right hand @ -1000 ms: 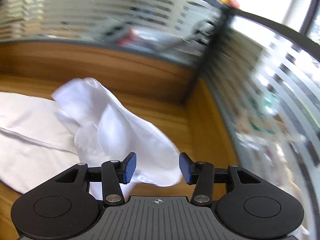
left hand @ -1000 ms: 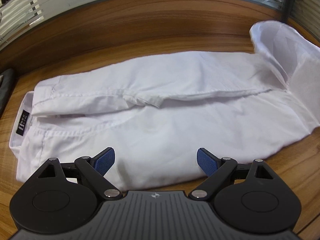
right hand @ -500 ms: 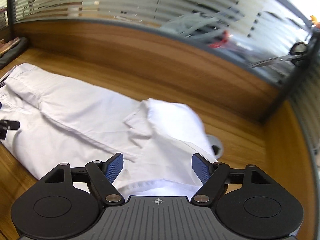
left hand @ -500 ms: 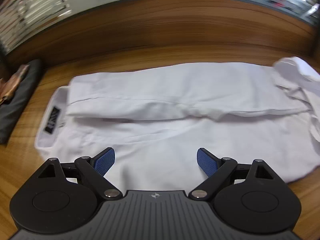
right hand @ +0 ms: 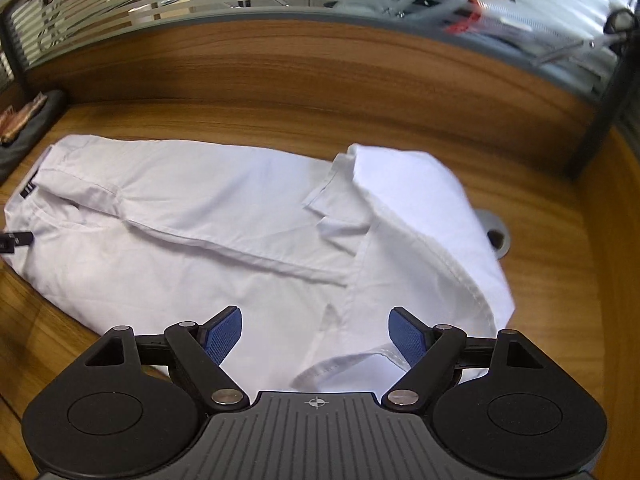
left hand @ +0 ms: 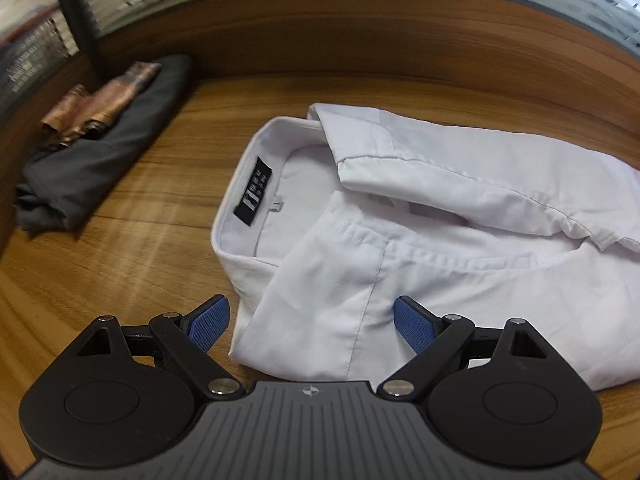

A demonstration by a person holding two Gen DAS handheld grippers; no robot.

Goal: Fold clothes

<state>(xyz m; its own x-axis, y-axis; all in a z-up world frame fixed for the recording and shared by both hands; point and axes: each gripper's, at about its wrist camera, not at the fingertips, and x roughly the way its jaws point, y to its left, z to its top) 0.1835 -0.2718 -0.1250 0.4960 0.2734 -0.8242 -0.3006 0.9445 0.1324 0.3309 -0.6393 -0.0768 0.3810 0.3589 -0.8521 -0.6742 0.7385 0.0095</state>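
A white shirt point(left hand: 440, 240) lies lengthwise on the wooden table, sides folded in, collar with a black label point(left hand: 254, 196) at its left end. My left gripper point(left hand: 310, 324) is open and empty over the near collar corner. In the right wrist view the shirt point(right hand: 200, 232) stretches left, its hem end point(right hand: 420, 208) flopped back over itself. My right gripper point(right hand: 316, 336) is open and empty just above the hem's near edge. The left gripper's tip point(right hand: 12, 240) shows at the far left edge.
A dark grey folded garment with a brown patterned cloth on top point(left hand: 100, 136) lies at the table's left end. A grey cable grommet point(right hand: 496, 236) sits right of the hem. A wooden partition point(right hand: 320, 72) with frosted glass runs along the back.
My left gripper has swung left, from the shirt's middle to its collar end. My right gripper opened wider, let go of the hem and swung left; the hem now rests on the shirt.
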